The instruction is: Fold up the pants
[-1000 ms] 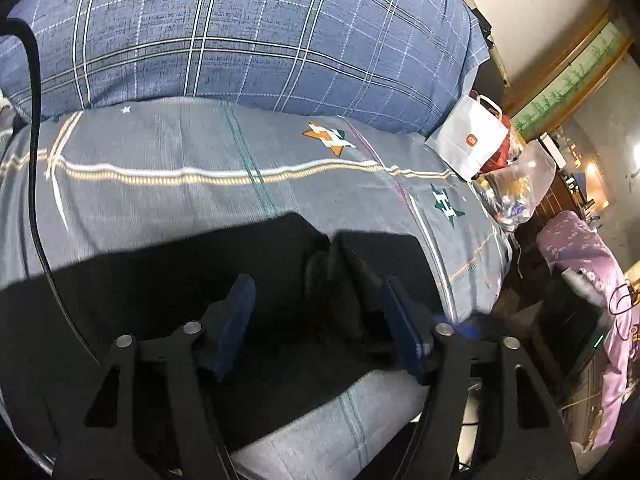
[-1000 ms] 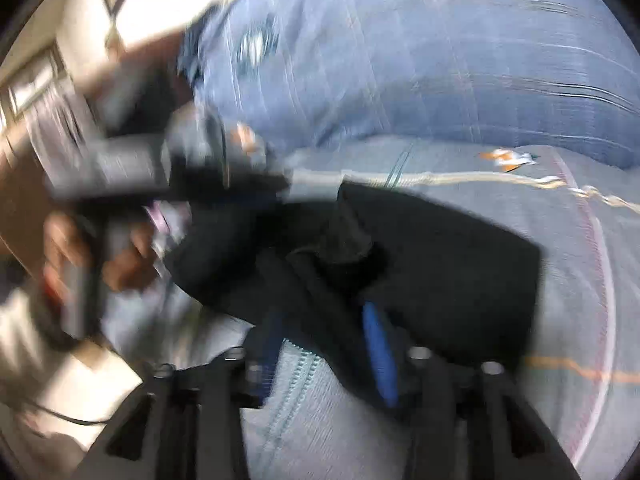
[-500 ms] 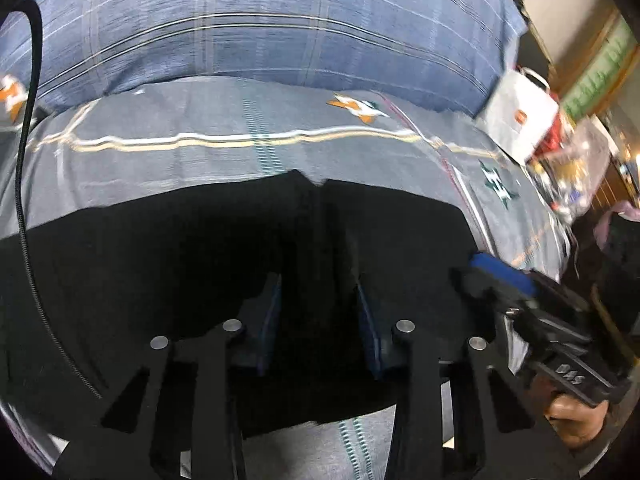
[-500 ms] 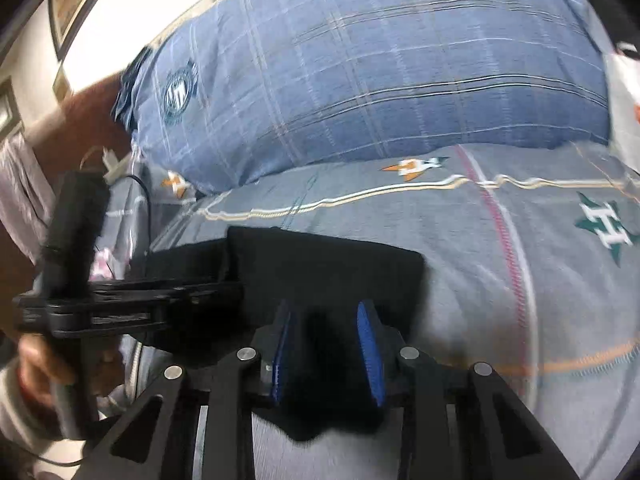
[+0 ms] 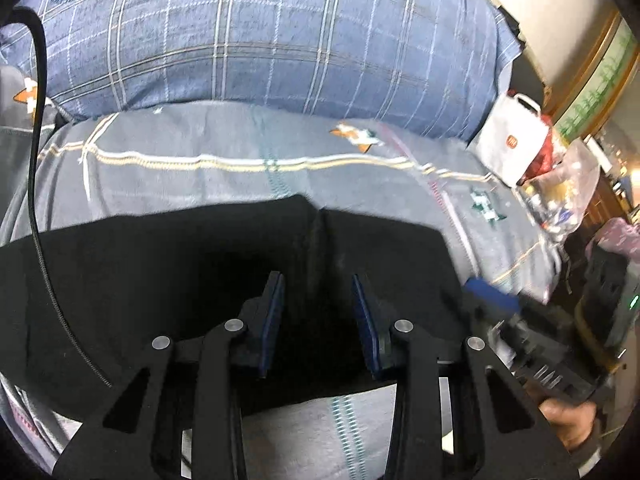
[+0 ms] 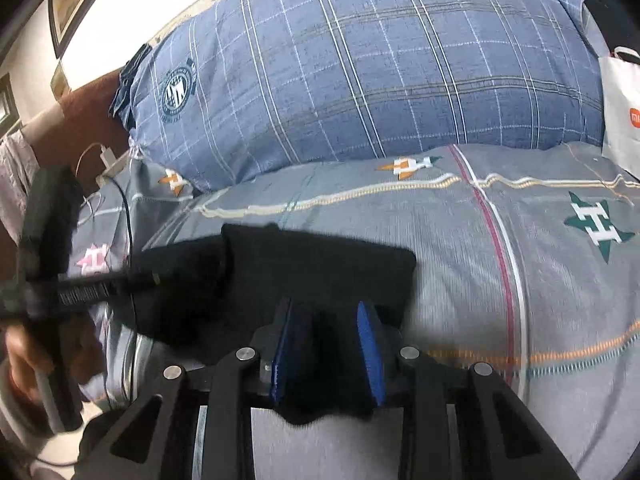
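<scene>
Black pants [image 5: 168,264] lie folded flat on the grey bedspread [image 5: 224,168], a seam running up their middle. My left gripper [image 5: 318,292] stands over the near edge of the pants with its blue pads apart, black cloth between them. In the right wrist view the pants [image 6: 320,264] form a dark rectangle, and my right gripper [image 6: 326,322] sits at their near right end, pads apart with cloth between them. The left gripper also shows in the right wrist view [image 6: 152,278], and the right gripper in the left wrist view [image 5: 492,296].
A big blue plaid pillow [image 5: 256,36] fills the back of the bed. A white paper bag [image 5: 512,148] and plastic bags sit at the bed's right end. A black cable [image 5: 40,160] hangs at the left. A charger and cords [image 6: 108,160] lie near the headboard.
Both grippers, closed down on the pants and swinging a second ago, have settled over the flat folded pants; the left gripper's pads stand slightly wider apart than half a second ago.
</scene>
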`<action>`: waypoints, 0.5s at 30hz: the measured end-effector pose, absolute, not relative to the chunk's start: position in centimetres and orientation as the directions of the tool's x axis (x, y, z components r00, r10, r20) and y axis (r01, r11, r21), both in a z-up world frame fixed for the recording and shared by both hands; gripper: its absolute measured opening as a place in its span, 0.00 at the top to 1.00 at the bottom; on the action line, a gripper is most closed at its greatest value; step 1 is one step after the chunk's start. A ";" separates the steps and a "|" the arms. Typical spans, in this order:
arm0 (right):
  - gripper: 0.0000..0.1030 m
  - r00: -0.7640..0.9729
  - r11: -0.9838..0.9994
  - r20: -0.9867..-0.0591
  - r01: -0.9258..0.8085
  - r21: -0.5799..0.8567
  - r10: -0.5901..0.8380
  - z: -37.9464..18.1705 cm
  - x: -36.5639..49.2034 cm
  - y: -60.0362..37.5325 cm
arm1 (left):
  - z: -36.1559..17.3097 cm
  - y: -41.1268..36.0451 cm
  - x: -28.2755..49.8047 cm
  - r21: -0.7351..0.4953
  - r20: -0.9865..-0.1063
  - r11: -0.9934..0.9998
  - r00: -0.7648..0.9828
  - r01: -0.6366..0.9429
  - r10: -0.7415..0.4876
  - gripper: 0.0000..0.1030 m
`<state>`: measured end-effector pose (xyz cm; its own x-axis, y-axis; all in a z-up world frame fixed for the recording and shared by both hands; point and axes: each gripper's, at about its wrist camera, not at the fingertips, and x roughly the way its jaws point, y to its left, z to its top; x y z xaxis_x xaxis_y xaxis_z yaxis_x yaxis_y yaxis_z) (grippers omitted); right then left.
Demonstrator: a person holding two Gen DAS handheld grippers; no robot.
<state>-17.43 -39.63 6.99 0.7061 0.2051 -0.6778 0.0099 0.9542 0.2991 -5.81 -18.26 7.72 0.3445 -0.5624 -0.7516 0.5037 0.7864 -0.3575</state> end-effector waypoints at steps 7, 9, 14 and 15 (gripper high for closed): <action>0.70 0.691 0.974 -0.700 -0.033 0.223 0.183 6.2 -17.4 -37.4 | 6.2 -21.0 -3.7 -0.296 -0.781 0.837 0.389 0.460 -0.489 0.67; 0.70 0.673 0.974 -0.711 -0.066 0.218 0.205 5.6 -17.1 -36.5 | 4.5 -21.6 -2.8 -0.263 -0.819 0.858 0.367 0.442 -0.440 0.67; 0.69 0.667 0.972 -0.714 -0.071 0.224 0.213 4.8 -16.9 -36.2 | 4.5 -20.7 -3.1 -0.297 -0.806 0.856 0.370 0.424 -0.463 0.66; 0.69 0.666 0.970 -0.713 -0.067 0.235 0.219 5.1 -16.9 -36.3 | 4.7 -20.4 -3.3 -0.297 -0.806 0.857 0.370 0.421 -0.461 0.66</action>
<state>-16.92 -36.33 5.09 0.6658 0.2189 -0.7133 -0.0667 0.9696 0.2353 -3.27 -20.45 4.67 0.3700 -0.4613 -0.8064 0.4210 0.8570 -0.2971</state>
